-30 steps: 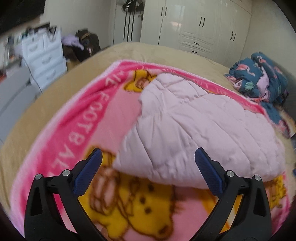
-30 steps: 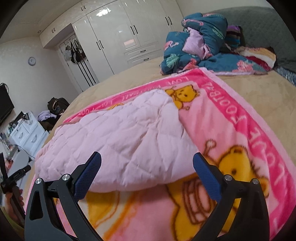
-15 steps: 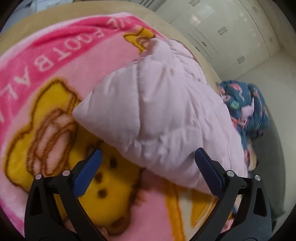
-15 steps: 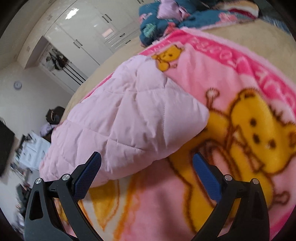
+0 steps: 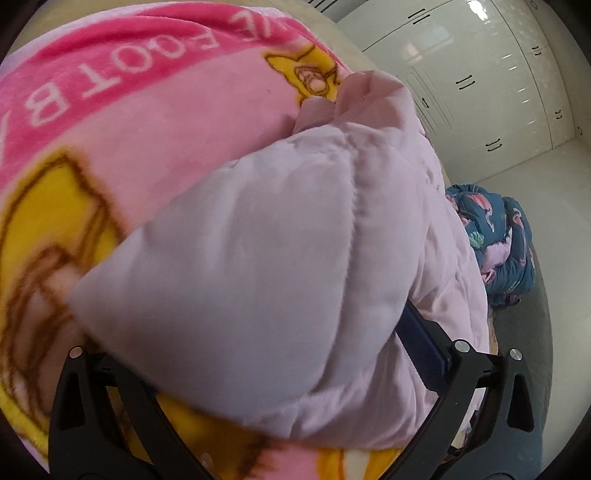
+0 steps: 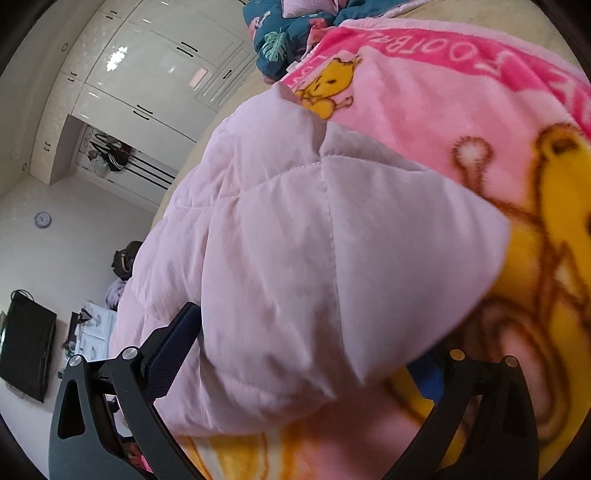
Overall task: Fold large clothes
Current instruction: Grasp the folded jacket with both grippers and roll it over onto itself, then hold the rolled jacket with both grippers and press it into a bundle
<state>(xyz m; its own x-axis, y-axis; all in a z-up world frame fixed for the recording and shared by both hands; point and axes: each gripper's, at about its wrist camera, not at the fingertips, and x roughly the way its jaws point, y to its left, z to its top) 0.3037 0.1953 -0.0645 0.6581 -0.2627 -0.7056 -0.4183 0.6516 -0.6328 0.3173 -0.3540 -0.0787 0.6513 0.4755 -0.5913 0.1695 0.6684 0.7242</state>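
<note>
The left gripper (image 5: 255, 354) is spread wide around one near corner of the pink quilted garment (image 5: 258, 251), not yet pinched; the right gripper (image 6: 306, 354) likewise straddles the other corner. The garment is laid on the cartoon blanket (image 6: 461, 110), stretching away from both (no containers present).

You are looking at a bed (image 6: 517, 18) with a beige cover; a pink cartoon-bear blanket (image 6: 424, 110) is lying spread on it, and a bundled blue flamingo-print quilt (image 5: 495, 240) is sitting beyond it.
</note>
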